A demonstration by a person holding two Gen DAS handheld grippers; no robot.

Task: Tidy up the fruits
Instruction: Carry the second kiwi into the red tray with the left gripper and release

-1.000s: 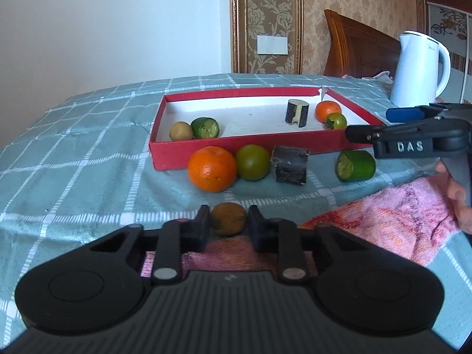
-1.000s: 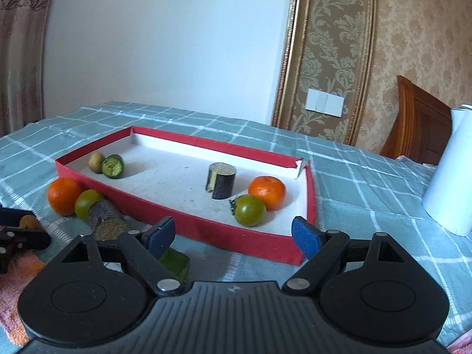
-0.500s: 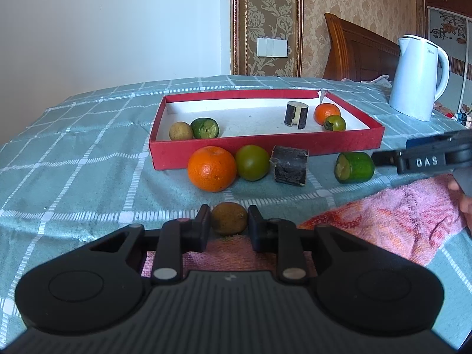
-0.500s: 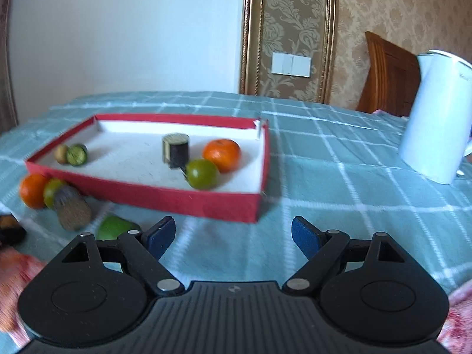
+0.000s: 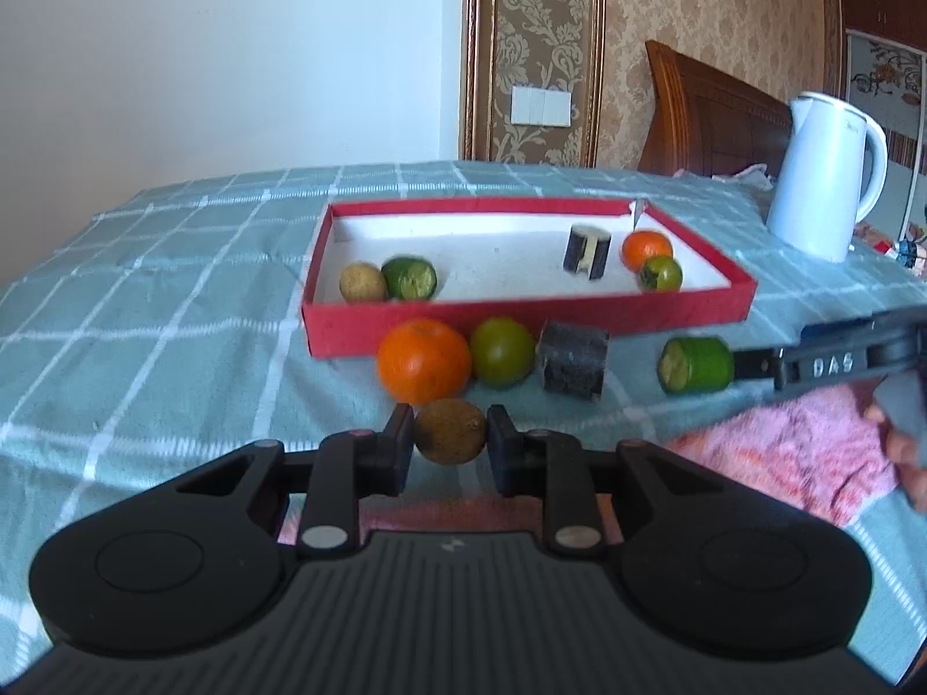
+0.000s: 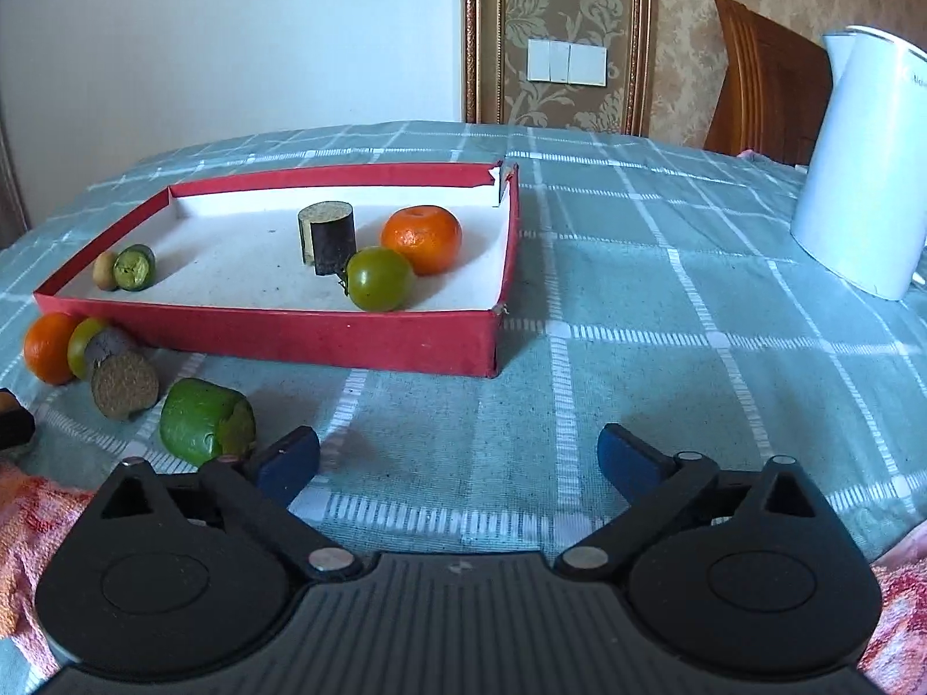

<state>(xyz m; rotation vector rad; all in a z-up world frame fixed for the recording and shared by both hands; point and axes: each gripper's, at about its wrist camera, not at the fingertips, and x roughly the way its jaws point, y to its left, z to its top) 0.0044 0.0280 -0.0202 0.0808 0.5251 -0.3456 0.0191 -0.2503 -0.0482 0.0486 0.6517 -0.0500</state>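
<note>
Brown kiwi is clenched by the left gripper near the red tray, while the right gripper is being opened, nothing grasped.

The left gripper is matte black: two rounded lobes, a ribbed centre panel, silver rivets on its linkage arms and black pads. The right gripper has the same black body but blue pads; its side reads "DAS" in white.

Left gripper clamped; right gripper jaws opening, empty.
</note>
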